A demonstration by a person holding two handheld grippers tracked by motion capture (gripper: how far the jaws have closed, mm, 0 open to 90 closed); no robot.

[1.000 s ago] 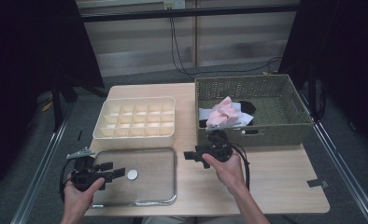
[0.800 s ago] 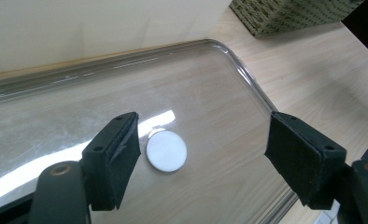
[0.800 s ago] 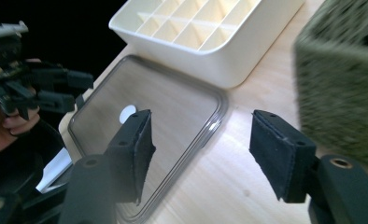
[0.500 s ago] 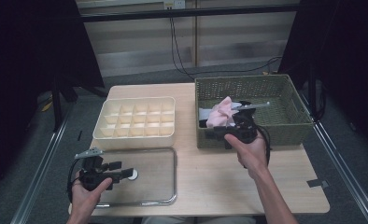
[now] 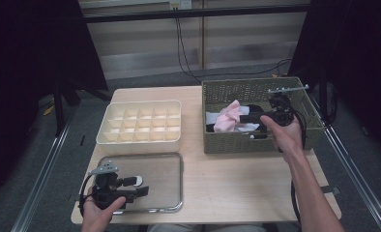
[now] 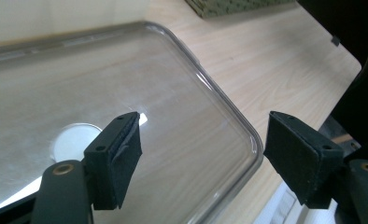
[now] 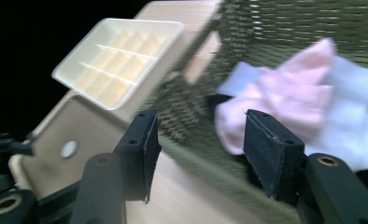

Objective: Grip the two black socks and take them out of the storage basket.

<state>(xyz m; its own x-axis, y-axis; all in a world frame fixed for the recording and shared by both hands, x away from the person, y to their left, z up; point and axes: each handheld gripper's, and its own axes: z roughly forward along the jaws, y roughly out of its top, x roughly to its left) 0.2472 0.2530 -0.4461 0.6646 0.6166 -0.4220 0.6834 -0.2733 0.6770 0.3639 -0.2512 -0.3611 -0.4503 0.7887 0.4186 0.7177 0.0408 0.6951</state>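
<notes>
My right gripper (image 5: 249,126) hangs over the green woven basket (image 5: 256,145), jaws open and pointing left at a pink cloth (image 5: 229,116) that lies on white and black cloths. In the right gripper view the open right gripper (image 7: 198,149) has nothing between its pads; the pink cloth (image 7: 285,98) lies just beyond them. These jaws have just been closing a little. My left gripper (image 5: 138,186) rests open above the clear lid (image 5: 159,169), next to its white knob (image 5: 136,180). In the left gripper view the left gripper (image 6: 201,154) stands wide over the lid (image 6: 126,84).
A cream divider tray (image 5: 140,123) with several empty cells stands at the table's left, behind the lid. Bare wood lies between lid and basket. Dark floor, metal rails and cables surround the table.
The right hand has risen from the table in front of the basket and moved right, over the basket. The left hand has slid a little toward the lid's near left corner.
</notes>
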